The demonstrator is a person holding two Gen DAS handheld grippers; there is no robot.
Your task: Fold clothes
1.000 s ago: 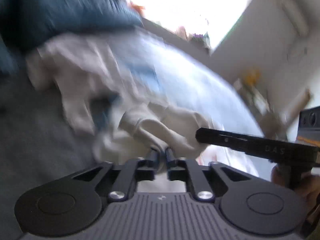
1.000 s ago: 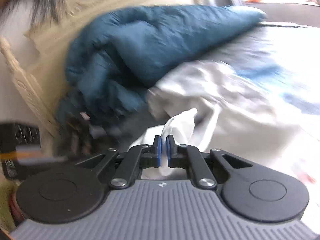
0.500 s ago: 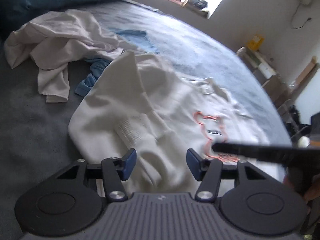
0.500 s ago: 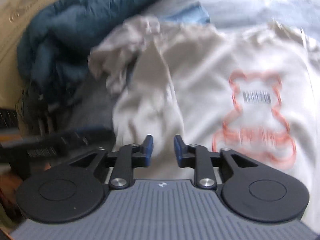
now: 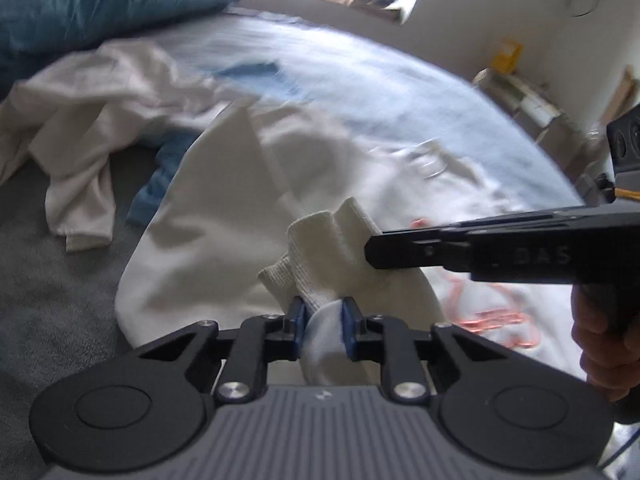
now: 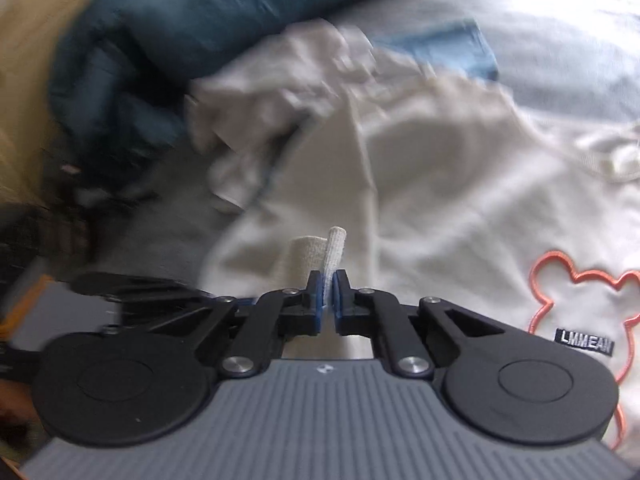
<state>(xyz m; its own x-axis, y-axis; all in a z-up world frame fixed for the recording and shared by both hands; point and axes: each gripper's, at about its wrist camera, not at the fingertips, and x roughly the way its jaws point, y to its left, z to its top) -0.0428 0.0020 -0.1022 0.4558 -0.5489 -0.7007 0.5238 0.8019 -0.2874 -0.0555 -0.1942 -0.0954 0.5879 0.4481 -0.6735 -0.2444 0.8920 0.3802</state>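
A white sweatshirt (image 5: 224, 240) with an orange bear outline (image 6: 580, 280) lies spread on the bed. Its ribbed cuff (image 5: 332, 236) stands bunched up at the near edge. My left gripper (image 5: 322, 312) is closing, and its blue pads press on the white fabric below that cuff. The right gripper (image 6: 328, 284) is shut on a thin ribbed fold (image 6: 335, 248) of the same cuff. In the left wrist view the right gripper's black finger (image 5: 400, 250) reaches in from the right and touches the cuff. A person's hand (image 5: 600, 344) holds it.
A crumpled white garment (image 5: 92, 120) and a light blue one (image 5: 256, 74) lie beyond the sweatshirt. A teal duvet (image 6: 200, 20) is heaped at the far left. Grey bedding (image 5: 48, 300) lies left of the sweatshirt. Boxes and shelves (image 5: 528, 100) stand past the bed's right edge.
Half a second ago both grippers hung open over the flat sweatshirt. Both have since sunk and closed on its ribbed cuff, which now stands bunched.
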